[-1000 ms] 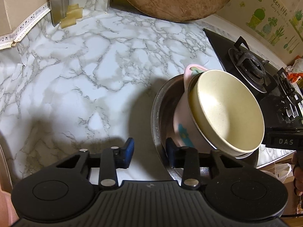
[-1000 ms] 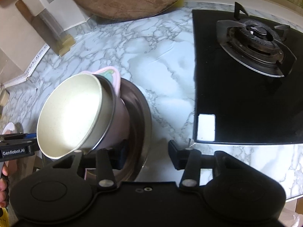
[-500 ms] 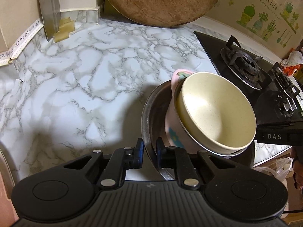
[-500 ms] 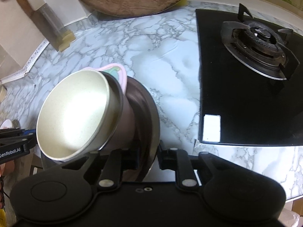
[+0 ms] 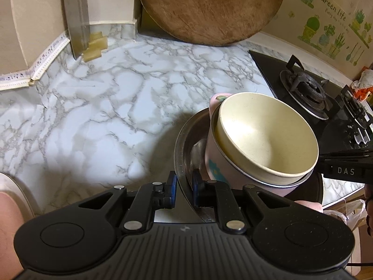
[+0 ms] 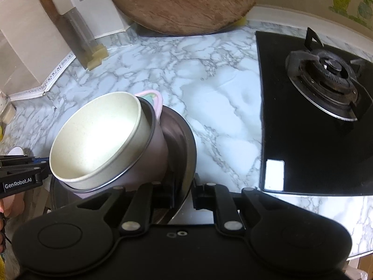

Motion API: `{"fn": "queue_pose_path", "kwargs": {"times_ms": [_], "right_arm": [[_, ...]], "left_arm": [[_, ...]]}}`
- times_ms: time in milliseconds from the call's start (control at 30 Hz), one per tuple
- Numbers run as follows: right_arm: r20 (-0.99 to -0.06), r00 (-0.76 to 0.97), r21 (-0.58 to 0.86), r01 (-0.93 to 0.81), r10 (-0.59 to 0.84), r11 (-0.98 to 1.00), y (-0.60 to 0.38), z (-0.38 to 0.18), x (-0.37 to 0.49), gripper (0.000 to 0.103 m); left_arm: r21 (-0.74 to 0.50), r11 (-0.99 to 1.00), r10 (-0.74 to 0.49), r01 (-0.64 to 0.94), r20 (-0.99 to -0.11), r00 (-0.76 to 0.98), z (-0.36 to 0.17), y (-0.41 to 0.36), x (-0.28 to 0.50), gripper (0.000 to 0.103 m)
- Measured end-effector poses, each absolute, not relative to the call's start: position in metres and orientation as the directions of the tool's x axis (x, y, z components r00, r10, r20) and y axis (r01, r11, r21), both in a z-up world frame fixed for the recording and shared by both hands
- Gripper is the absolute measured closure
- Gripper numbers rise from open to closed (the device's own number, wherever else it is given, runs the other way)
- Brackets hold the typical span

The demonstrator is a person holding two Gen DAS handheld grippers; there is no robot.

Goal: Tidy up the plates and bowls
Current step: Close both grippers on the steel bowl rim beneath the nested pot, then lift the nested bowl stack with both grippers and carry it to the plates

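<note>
A steel bowl holds a pink cup-shaped bowl with a blue flower, and a cream bowl nests tilted inside that. My left gripper is shut on the steel bowl's near left rim. In the right wrist view the same steel bowl carries the pink bowl and cream bowl; my right gripper is shut on its right rim. The stack hangs above the marble counter, over its front edge.
A black gas hob takes up the right of the counter. A round wooden board leans on the back wall, with a cleaver in a stand at the back left. A person's hand shows at the left edge.
Both grippers went from open beside the steel bowl's rim to shut on it. The stack now looks slightly lifted and shifted, the counter farther below.
</note>
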State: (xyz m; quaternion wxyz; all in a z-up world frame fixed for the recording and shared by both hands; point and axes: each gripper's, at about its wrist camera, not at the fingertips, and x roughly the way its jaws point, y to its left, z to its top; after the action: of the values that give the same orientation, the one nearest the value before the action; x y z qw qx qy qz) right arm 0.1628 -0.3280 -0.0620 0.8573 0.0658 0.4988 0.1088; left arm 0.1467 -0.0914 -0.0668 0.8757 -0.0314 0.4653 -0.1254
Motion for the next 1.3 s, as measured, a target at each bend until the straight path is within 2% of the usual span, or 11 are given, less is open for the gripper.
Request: {"fn": "queue_pose_path", "kwargs": {"times_ms": [533,967,1300], "right_arm": [[-0.776,0.529,0.247,-0.245,0.343,0.938,-0.268,-0.007,0.170,0.088],[-0.735,0.469,0.262,-0.469,0.489,0.843,-0.155,0.025,0.167,0.088],[-0.739,0.374,0.270,-0.596,0.560,0.756,-0.075,0.016,0.151,0.088]], "left_arm": [[-0.175,0.983,-0.174,0.060,-0.765,0.620,-0.014,-0.016,0.126,0.091],[-0.146,0.975,0.000,-0.165,-0.751,0.660,0.014,0.092,0.068,0.091],[-0.108,0.941,0.130,-0.320,-0.760,0.637,0.004,0.158,0.020,0.091]]}}
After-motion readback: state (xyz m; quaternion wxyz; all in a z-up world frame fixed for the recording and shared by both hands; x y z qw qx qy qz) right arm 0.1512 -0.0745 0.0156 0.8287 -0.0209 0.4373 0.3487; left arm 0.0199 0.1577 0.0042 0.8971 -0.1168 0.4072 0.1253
